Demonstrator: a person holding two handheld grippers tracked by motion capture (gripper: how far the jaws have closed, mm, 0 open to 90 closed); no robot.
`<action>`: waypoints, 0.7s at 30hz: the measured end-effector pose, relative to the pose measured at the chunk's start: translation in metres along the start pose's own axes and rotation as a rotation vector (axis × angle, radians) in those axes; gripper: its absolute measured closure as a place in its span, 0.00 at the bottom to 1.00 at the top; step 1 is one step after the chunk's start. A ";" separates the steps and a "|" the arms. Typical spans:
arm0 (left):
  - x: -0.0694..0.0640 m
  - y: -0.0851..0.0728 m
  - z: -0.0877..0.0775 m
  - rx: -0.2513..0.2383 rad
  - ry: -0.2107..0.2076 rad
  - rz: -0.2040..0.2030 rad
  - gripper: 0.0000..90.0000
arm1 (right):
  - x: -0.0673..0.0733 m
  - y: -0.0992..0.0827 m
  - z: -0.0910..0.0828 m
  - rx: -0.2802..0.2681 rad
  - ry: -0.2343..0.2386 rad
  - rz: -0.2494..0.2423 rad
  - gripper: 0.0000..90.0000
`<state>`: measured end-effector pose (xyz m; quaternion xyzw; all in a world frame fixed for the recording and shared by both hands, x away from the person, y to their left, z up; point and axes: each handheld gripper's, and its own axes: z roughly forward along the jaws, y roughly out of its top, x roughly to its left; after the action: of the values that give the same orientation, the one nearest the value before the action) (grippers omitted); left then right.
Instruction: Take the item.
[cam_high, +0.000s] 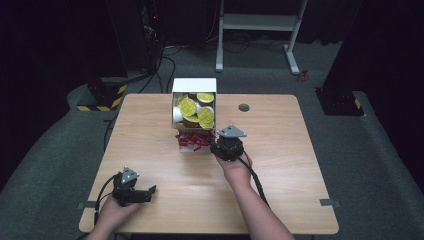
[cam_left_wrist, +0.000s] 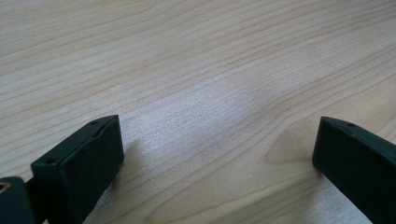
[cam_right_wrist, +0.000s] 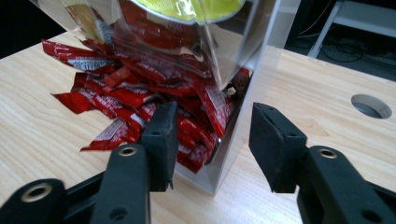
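In the right gripper view, the clear box (cam_right_wrist: 233, 93) is cut off by the top edge, and so is the yellow lid (cam_right_wrist: 187, 8) inside it. Print on the red packets (cam_right_wrist: 140, 93) is too blurred to read. From above, the right gripper (cam_high: 216, 146) hides the box's near corner.

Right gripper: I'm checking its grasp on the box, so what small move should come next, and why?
Probably close the right gripper on the clear wall of the box. Its fingers are open and straddle that wall's near corner, one inside among the red packets, the other outside, so nothing is gripped yet. The left gripper rests open over bare table.
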<state>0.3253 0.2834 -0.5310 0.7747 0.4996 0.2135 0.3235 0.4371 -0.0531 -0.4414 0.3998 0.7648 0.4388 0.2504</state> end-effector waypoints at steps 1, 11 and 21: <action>0.000 0.000 0.000 0.000 0.000 0.000 0.02 | 0.000 0.000 0.000 0.000 0.000 0.000 0.62; 0.000 0.000 0.000 0.000 0.000 0.000 0.02 | -0.002 0.003 0.008 0.021 -0.003 -0.022 0.77; 0.000 0.000 0.000 0.005 0.001 0.004 0.03 | -0.003 0.004 0.016 0.022 0.013 -0.005 0.84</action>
<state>0.3251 0.2838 -0.5307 0.7764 0.4986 0.2133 0.3211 0.4520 -0.0469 -0.4454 0.3978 0.7721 0.4323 0.2423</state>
